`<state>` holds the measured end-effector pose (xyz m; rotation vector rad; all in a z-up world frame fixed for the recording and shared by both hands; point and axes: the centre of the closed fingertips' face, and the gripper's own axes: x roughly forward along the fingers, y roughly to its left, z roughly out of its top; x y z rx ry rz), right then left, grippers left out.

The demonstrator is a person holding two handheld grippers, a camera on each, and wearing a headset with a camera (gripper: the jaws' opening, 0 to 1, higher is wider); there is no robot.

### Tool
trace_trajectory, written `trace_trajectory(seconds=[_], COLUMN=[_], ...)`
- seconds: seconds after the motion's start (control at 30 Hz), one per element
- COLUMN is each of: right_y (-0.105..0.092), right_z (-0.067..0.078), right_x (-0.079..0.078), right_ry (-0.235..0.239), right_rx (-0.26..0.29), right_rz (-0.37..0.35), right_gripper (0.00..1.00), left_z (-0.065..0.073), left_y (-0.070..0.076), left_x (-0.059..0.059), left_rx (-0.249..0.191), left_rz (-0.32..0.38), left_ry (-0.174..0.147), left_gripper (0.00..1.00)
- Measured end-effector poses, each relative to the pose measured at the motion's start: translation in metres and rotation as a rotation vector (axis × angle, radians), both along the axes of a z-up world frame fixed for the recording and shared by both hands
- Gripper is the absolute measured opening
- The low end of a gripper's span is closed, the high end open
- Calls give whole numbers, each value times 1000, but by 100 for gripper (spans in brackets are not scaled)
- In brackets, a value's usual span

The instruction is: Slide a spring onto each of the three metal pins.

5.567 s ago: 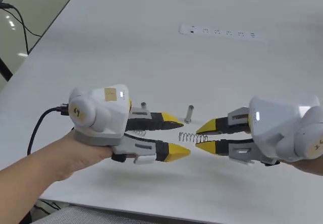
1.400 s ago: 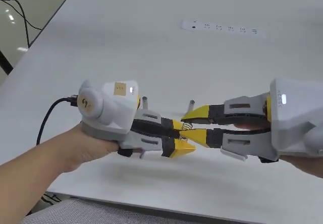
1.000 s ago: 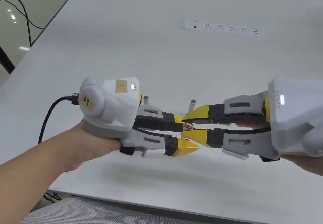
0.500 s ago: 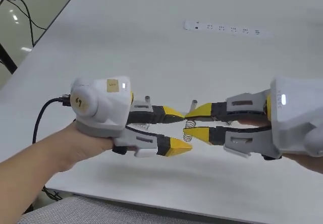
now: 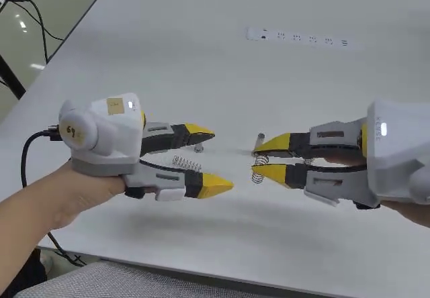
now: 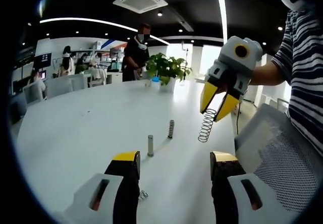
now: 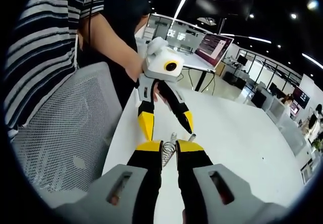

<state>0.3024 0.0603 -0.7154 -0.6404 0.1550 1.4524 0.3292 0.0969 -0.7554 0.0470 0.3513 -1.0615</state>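
My right gripper is shut on a small coil spring, which hangs from its yellow tips above the white table. That spring sits pinched between the jaws in the right gripper view. My left gripper stands open and holds nothing, a short way left of the right one. One upright metal pin stands by its upper jaw, another pin just behind the right tips. A second spring lies on the table between the left jaws. The left gripper view shows the right gripper, its spring and both pins.
A white power strip lies far back on the table. The table's near edge runs just below both grippers, with a grey mesh chair beside it. A black cable trails from the left gripper. People and a potted plant stand far off.
The two grippers met tip to tip at the spring. The left gripper has since opened and drawn back to the left. The spring stays in the right gripper.
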Motion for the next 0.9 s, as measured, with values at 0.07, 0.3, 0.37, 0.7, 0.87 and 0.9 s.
trace_trajectory(seconds=[0.07, 0.3, 0.37, 0.7, 0.87, 0.9], right_y=[-1, -3, -3, -8, -8, -8], right_z=[0, -2, -2, -6, -6, -6], right_x=[2, 9, 10, 17, 20, 21], right_ry=[0, -5, -6, -12, -19, -22], right_rx=[2, 0, 1, -7, -7, -8], right_rz=[-6, -32, -37, -69, -80, -84], right_gripper=[12, 12, 12, 12, 12, 12], left_z=[0, -7, -8, -11, -14, -14], left_y=[6, 27, 33, 52, 59, 60], left_x=[1, 5, 7, 12, 13, 14], left_rx=[0, 15, 16, 16, 14, 15], left_rz=[19, 86, 106, 176, 209, 216], left_ry=[-1, 7, 8, 15, 22, 20], left_gripper=[56, 62, 63, 81, 90, 92])
